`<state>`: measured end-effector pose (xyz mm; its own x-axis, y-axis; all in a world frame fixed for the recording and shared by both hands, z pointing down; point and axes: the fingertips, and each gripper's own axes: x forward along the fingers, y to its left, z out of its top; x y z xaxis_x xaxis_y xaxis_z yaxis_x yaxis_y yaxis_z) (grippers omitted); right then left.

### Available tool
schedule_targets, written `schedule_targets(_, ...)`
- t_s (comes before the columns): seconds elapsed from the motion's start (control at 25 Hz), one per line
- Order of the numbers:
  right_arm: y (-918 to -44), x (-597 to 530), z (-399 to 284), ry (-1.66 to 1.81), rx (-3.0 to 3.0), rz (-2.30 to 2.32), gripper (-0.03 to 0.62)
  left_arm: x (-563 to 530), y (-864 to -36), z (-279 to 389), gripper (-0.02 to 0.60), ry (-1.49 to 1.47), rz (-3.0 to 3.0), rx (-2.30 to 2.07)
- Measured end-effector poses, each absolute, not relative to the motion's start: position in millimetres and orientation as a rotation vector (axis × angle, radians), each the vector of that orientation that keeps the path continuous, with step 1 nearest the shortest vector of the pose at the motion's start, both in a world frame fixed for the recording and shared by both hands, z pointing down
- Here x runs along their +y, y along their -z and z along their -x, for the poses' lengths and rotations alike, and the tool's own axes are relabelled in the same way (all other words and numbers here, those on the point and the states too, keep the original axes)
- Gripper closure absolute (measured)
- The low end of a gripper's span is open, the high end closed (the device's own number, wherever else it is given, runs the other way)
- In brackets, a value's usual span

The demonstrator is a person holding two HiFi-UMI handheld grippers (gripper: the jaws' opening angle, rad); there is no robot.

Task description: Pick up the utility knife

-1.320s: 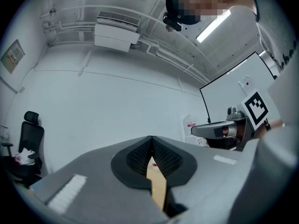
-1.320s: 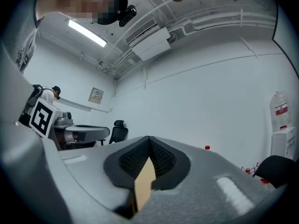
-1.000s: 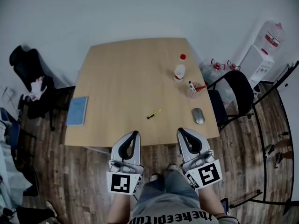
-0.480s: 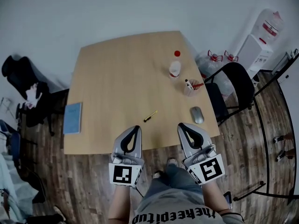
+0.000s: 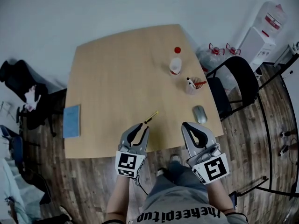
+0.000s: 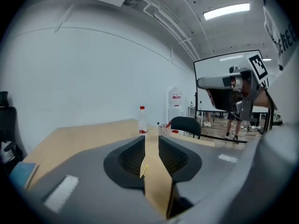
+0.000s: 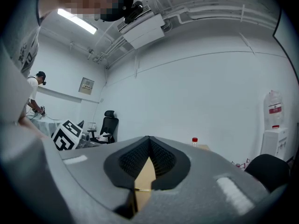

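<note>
The utility knife point(image 5: 151, 117), slim and yellow with a black end, lies on the wooden table point(image 5: 112, 78) near its front edge. My left gripper point(image 5: 141, 127) is just short of the knife's near end. Its jaws are opening and nothing is between them. In the left gripper view the knife point(image 6: 144, 170) shows as a yellow sliver low in the gap of the left gripper point(image 6: 151, 143). My right gripper point(image 5: 186, 125) hangs at the table's front edge to the right, shut and empty. In its own view the right gripper point(image 7: 148, 139) has its tips together.
A red-capped bottle point(image 5: 175, 63), a cup of pens point(image 5: 191, 86) and a grey mouse point(image 5: 200, 115) sit along the table's right side. A blue notebook point(image 5: 71, 121) lies at the left edge. A black chair point(image 5: 236, 90) stands right of the table.
My left gripper moved forward and down to the knife's near end, and its jaws went from shut to parted. The right gripper shifted slightly.
</note>
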<state>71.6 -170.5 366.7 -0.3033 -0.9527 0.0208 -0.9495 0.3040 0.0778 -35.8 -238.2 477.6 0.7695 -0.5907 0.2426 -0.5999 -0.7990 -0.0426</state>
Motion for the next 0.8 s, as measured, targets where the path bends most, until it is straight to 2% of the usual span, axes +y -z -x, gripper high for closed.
schedule_targets(0.28,-373,-177,-84,0.055,-2.465,-1.811,0.591,-255,-529,20,0.423,-0.619,-2.895,-0.86)
schedule_targets(0.8,-380,-185,-103,0.033,-2.44,-1.814,0.591,-282,-594,7,0.373,-0.883,-2.795,-0.803)
